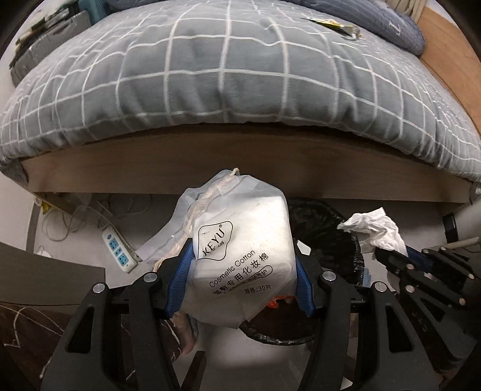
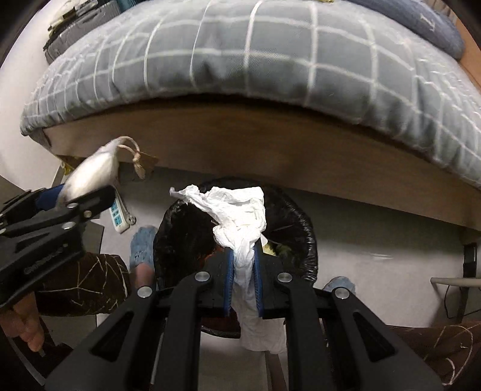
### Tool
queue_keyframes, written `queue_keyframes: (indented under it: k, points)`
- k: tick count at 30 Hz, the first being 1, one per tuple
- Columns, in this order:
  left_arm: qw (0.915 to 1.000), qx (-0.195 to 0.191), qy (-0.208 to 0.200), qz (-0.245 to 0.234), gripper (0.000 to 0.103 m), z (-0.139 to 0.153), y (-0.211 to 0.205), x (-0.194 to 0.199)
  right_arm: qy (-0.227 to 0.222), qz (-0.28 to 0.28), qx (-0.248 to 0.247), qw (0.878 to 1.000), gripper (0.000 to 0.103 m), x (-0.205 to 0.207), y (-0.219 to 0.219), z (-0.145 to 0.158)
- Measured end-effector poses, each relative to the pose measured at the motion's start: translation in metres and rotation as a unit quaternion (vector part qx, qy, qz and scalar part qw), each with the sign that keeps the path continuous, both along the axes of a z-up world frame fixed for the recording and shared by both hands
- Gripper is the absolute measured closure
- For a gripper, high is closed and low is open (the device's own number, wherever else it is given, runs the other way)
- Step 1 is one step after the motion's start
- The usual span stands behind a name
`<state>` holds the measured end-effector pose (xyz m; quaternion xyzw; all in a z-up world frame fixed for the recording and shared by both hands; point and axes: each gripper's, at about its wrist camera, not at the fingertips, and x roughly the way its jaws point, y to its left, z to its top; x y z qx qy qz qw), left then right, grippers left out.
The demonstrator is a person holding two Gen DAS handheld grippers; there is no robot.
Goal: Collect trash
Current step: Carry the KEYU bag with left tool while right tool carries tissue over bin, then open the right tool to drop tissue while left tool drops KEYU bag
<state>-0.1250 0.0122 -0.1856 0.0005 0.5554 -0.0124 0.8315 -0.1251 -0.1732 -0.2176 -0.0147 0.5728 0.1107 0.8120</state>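
**Holding two pieces of trash over one bin**

Starting on your left: your left claw point(image 1: 243, 270) is clamped on the cotton-pad pack point(image 1: 240, 255), its blue pads pressing both sides. The pack hangs above the near edge of the black-lined bin point(image 1: 327, 237), not clearly over the mouth. Let go here and it could hit the rim and tumble to the floor by the power strip point(image 1: 118, 251). Its loose drawstring could also snag on a finger point(image 1: 177, 270) as it falls.

Your right claw point(image 2: 243, 270) is pinched tight on the crumpled tissue point(image 2: 234, 210), which hangs over the bin point(image 2: 300, 210) opening. The tissue is light and bunched between the pads; it may cling rather than drop, or drift past the rim.

Count: two claws, two held items, one bin, one power strip, and one wrapper point(image 1: 333, 22) left on the bed point(image 1: 240, 90).
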Motion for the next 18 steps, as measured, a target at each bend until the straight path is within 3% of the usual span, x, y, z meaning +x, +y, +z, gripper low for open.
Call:
queue_keyframes:
  k: [7, 18]
  points:
    - [0.9995, 0.003, 0.012, 0.027, 0.045, -0.012, 0.022, -0.001, 0.006, 0.018, 0.018, 1.0, 0.087, 0.005, 0.016, -0.008]
    - [0.9997, 0.002, 0.017, 0.018, 0.045, -0.021, 0.016, 0.001, -0.005, 0.006, 0.022, 1.0, 0.039, 0.012, 0.011, -0.004]
